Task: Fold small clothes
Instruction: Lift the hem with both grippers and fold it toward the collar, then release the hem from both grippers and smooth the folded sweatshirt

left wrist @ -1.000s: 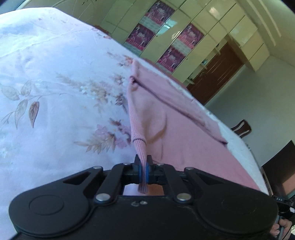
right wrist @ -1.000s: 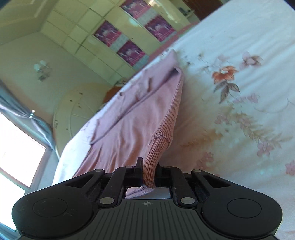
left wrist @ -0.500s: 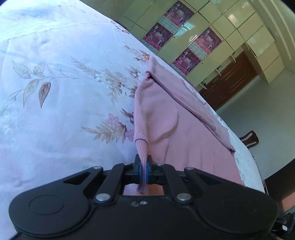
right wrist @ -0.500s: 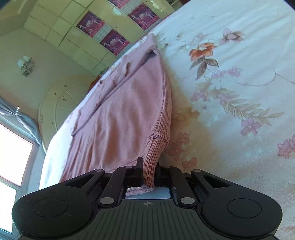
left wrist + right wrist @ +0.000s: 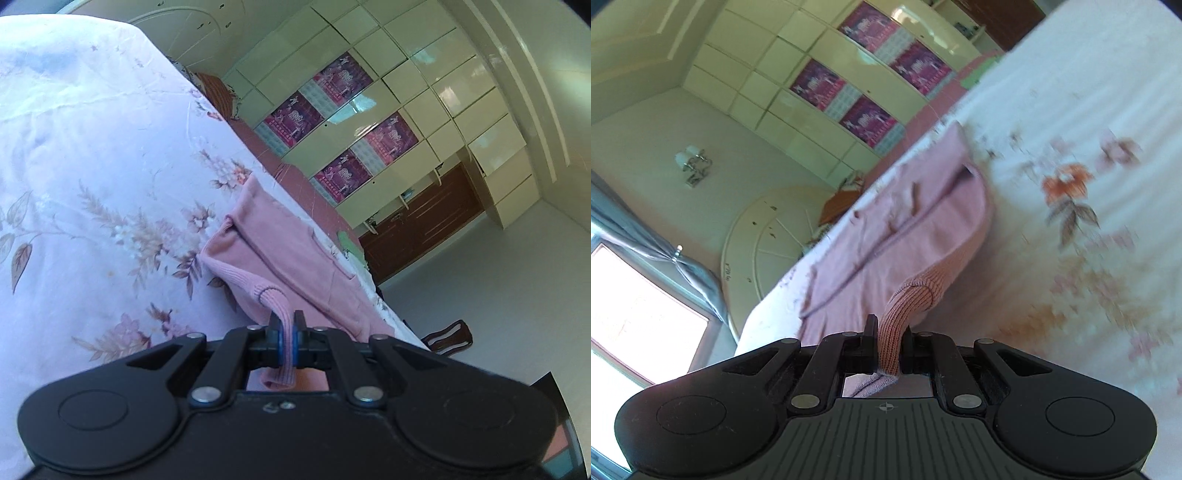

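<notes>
Left gripper (image 5: 287,332) and right gripper (image 5: 888,341), jaws pinching opposite ribbed hem corners of a pink sweater (image 5: 295,258) lying on the floral bedsheet (image 5: 92,184); paired grips apparently keep the hem taut for folding.

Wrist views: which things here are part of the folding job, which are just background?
In play:
- pink ribbed-hem garment
- left gripper, shut on its hem
- right gripper, shut on its hem
- floral bedsheet it lies on

Background:
- cream wall cabinets
- purple posters
- wall lamp
- wooden chair
</notes>
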